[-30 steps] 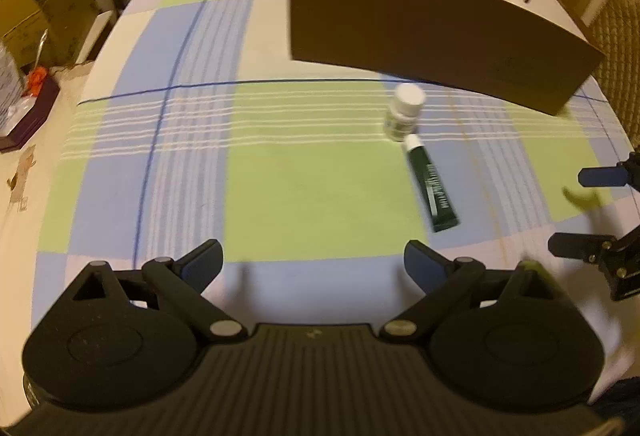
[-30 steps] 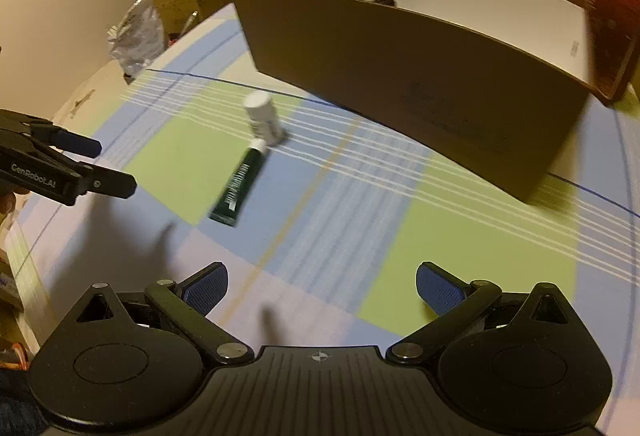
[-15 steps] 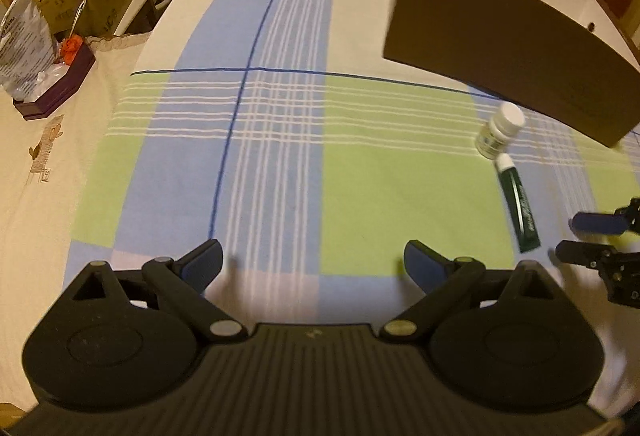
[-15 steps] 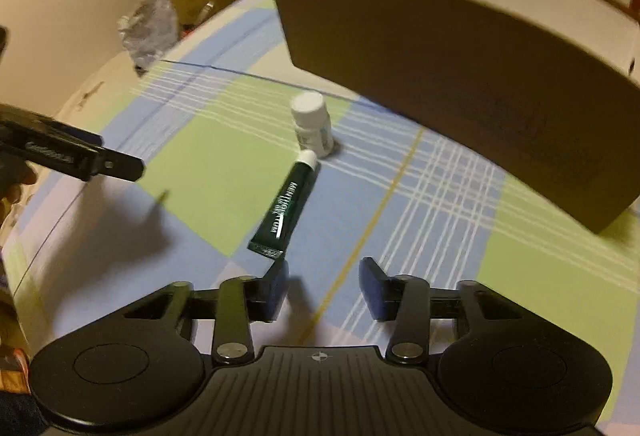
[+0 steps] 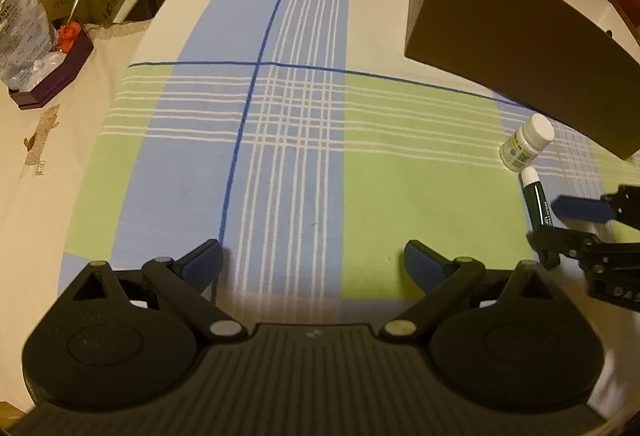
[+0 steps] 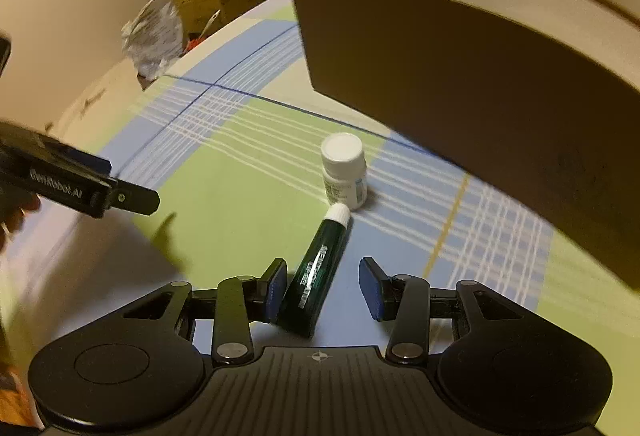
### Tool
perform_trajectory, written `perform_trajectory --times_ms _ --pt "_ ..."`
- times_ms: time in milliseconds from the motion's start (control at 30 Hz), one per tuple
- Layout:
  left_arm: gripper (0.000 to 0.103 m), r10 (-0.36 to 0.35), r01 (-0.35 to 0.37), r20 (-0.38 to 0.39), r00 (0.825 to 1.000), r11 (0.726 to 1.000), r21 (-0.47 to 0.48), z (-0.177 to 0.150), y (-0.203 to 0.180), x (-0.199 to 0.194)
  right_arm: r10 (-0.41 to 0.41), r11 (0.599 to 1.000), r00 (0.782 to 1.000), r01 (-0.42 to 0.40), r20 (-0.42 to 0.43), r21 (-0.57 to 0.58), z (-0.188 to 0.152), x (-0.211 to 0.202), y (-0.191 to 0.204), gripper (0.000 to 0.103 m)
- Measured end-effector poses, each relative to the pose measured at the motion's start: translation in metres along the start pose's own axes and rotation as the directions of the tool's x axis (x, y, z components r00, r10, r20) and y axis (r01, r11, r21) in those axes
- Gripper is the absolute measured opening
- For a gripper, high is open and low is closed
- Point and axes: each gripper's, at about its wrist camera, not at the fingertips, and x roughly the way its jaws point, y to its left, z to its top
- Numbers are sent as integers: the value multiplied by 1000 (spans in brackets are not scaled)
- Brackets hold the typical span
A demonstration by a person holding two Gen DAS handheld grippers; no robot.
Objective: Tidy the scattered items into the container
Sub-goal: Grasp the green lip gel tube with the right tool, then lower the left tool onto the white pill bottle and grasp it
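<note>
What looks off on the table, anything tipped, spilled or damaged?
Nothing spilled or damaged. The green tube lies flat on the checked cloth, its white cap against the upright white bottle, both outside the brown box. The right gripper straddles the tube, jaws not yet closed.

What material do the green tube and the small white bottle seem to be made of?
The green tube: probably glossy plastic or laminate; a bright highlight runs along it. The white bottle: apparently matte opaque plastic, with a smooth cap and a printed paper-like label. Neither material is certain.
</note>
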Motion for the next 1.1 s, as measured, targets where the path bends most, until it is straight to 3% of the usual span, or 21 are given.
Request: perform_trajectory --times_ms 67,367,633,700,733,767,1000,1033,1067,1100 --pt "95 -6 6 0 1000 1000 4 -1 -2 1 -37 998 999 38 6 -56 -3 0 4 23" --pt "94 -50 50 0 999 998 35 -4 -18 0 -60 996 997 57 -45 -67 -34 -29 -24 22" --pt "94 -130 129 -4 992 986 106 -6 -49 -1 -131 988 987 138 -95 76 -67 -71 -76 23" --pt "94 -145 144 -3 989 981 128 -6 -58 0 -125 983 988 136 -92 121 -71 -78 -85 37" --pt "94 -154 153 -5 988 979 138 -5 -63 1 -139 979 987 150 -86 141 -71 -80 -88 70" --pt "94 -162 161 -7 987 976 147 -5 -67 2 -155 976 985 164 -72 145 -71 -82 -88 81" --pt "94 -187 183 -3 982 961 207 -1 -93 4 -162 981 985 167 -59 98 -66 -71 -84 80" --pt "94 -190 185 2 982 961 207 0 -94 3 -162 982 985 167 -56 90 -65 -69 -84 76" --pt "94 -195 189 8 981 960 206 0 -93 2 -160 983 986 163 -52 82 -65 -68 -84 58" --pt "94 -200 193 15 980 959 207 1 -93 1 -162 983 986 166 -49 74 -63 -67 -84 54"
